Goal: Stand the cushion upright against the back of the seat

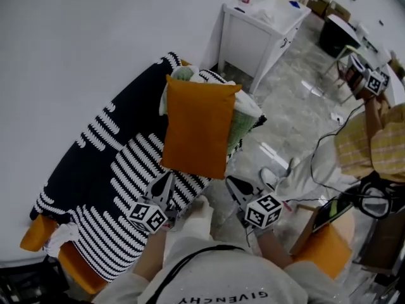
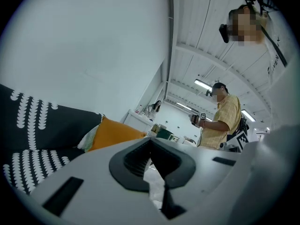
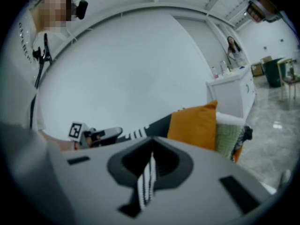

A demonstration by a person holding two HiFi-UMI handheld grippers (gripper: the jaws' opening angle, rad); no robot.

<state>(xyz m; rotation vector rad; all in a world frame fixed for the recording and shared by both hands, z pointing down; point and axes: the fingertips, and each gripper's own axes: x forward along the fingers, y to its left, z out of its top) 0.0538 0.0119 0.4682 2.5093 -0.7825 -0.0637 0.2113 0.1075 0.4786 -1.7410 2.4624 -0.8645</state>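
An orange cushion (image 1: 197, 125) stands on edge on the sofa (image 1: 95, 157), which is draped in a black-and-white throw. It leans on a green-and-white pillow (image 1: 243, 120) at the sofa's far end. In the right gripper view the orange cushion (image 3: 194, 125) stands tall beside that pillow (image 3: 229, 137). My left gripper (image 1: 169, 178) is shut and empty, just below the cushion's lower edge over the seat front. My right gripper (image 1: 231, 182) is also shut and empty, off the seat's front corner above the floor. Neither touches the cushion.
A white wall runs behind the sofa. A white cabinet (image 1: 259, 33) stands past its far end. A person in a yellow shirt (image 1: 373, 144) stands at the right, with cables on the floor. A second orange cushion (image 1: 38, 233) lies at the sofa's near end.
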